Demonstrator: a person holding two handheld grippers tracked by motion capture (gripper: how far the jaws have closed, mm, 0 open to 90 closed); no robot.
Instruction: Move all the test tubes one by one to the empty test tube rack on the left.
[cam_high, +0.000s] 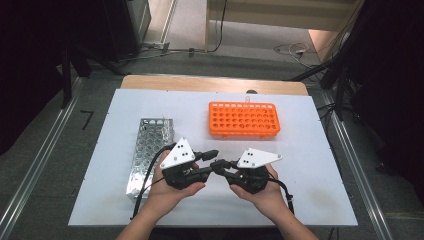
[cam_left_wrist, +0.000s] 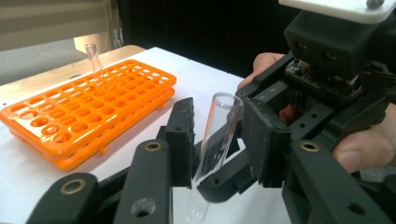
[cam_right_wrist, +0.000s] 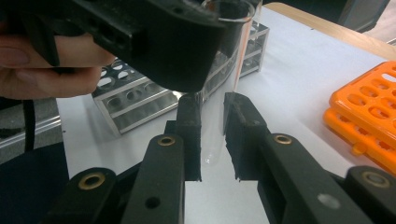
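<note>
A clear glass test tube (cam_left_wrist: 219, 130) hangs over the white mat, open end up, between both grippers. My right gripper (cam_right_wrist: 212, 135) is shut on its lower part, and the rounded bottom shows just below the pads. My left gripper (cam_left_wrist: 217, 140) has its jaws around the upper part, close to the glass, with a thin gap still showing on one side. In the high view the left gripper (cam_high: 212, 161) and right gripper (cam_high: 223, 166) meet tip to tip near the table's front middle.
An orange tube rack (cam_high: 243, 120) lies at the back centre with one tube (cam_left_wrist: 95, 60) standing in its far row. A metal rack (cam_high: 147, 150) sits to the left. The white mat (cam_high: 310, 190) covers the wooden table.
</note>
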